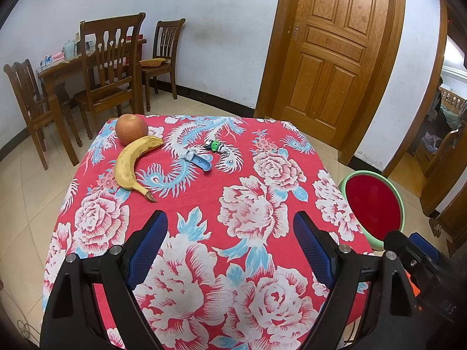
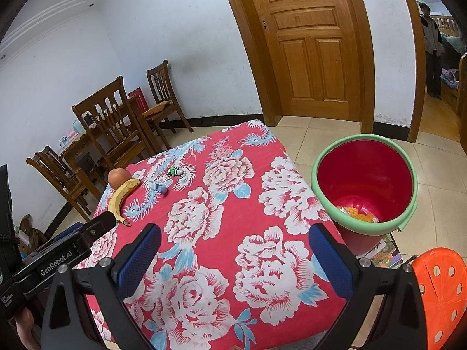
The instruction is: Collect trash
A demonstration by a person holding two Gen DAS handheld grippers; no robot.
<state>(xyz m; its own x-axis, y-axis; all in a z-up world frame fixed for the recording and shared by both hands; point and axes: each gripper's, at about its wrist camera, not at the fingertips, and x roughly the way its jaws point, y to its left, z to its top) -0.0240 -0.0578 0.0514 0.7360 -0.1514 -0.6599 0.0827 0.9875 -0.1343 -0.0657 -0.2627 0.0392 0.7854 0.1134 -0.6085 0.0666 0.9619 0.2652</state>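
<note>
A red bucket with a green rim [image 2: 364,180] stands on the floor right of the table and holds several wrappers; it also shows in the left wrist view [image 1: 372,207]. On the red floral tablecloth [image 1: 204,204] lie a banana [image 1: 130,166], an apple [image 1: 131,129], a small blue item [image 1: 198,160] and a small green item [image 1: 216,146]. My left gripper [image 1: 230,233] is open and empty above the near part of the table. My right gripper [image 2: 235,248] is open and empty above the table's right part, beside the bucket.
An orange plastic stool [image 2: 440,297] stands at the near right. A wooden dining table with chairs [image 1: 96,67] stands at the back left. A wooden door [image 1: 329,52] is behind the table. A person [image 2: 432,40] stands in the far right doorway.
</note>
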